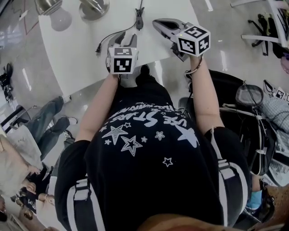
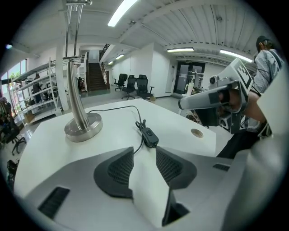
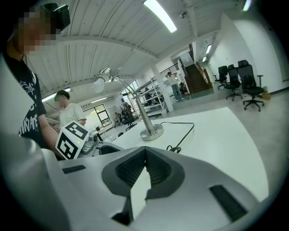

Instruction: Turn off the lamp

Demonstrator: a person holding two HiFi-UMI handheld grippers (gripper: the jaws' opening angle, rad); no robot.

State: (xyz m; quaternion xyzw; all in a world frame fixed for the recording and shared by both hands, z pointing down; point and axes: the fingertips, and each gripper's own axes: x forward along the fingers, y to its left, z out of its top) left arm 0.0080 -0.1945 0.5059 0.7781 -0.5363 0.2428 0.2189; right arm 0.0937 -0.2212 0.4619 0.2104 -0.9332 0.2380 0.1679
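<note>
The lamp stands at the table's far side: round metal base [image 1: 94, 8], bent stem, bulb head [image 1: 58, 18]. Its black cord runs to an inline switch [image 1: 139, 20] and ends in a loose plug [image 1: 97, 48]. My left gripper [image 1: 128, 40] hovers over the near table edge, open, with nothing between its pads. In the left gripper view the switch [image 2: 150, 136] lies just beyond the left gripper [image 2: 145, 151], apart from it. My right gripper [image 1: 159, 22] is raised to the right of the switch; in its own view the right gripper [image 3: 145, 158] is shut and empty, with the lamp base [image 3: 151, 132] farther off.
The white table [image 1: 76, 58] has a rounded near edge and a small round cable hole [image 2: 197, 132]. A bag [image 1: 253, 135] and a chair stand at the right of the head view. Another person sits at the lower left [image 1: 40, 131].
</note>
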